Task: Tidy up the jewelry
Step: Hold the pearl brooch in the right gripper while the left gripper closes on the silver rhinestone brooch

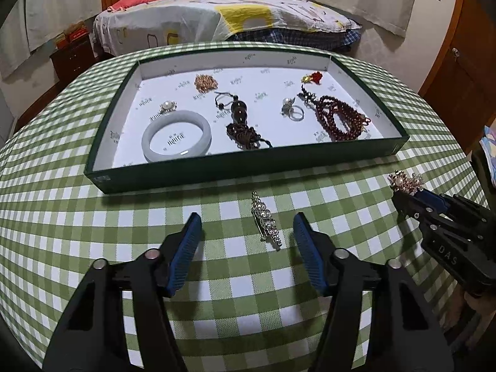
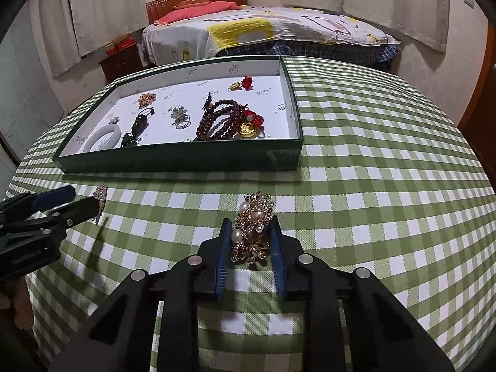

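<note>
A green tray [image 1: 248, 167] [image 2: 173, 161] with a white floor holds a jade bangle [image 1: 176, 136], dark red beads [image 1: 338, 117], rings and pendants. A silver rhinestone brooch [image 1: 267, 221] lies on the checked cloth between the fingers of my open left gripper [image 1: 246, 220], nearer the right finger; it also shows in the right wrist view [image 2: 100, 197]. My right gripper [image 2: 251, 226] is shut on a gold pearl brooch [image 2: 252, 229], just above the cloth; it shows in the left wrist view [image 1: 406, 181] too.
The table has a green and white checked cloth [image 2: 387, 186]. A bed [image 1: 217, 18] and a dark nightstand [image 1: 73, 59] stand behind the table. A wooden door [image 1: 465, 71] is at the right.
</note>
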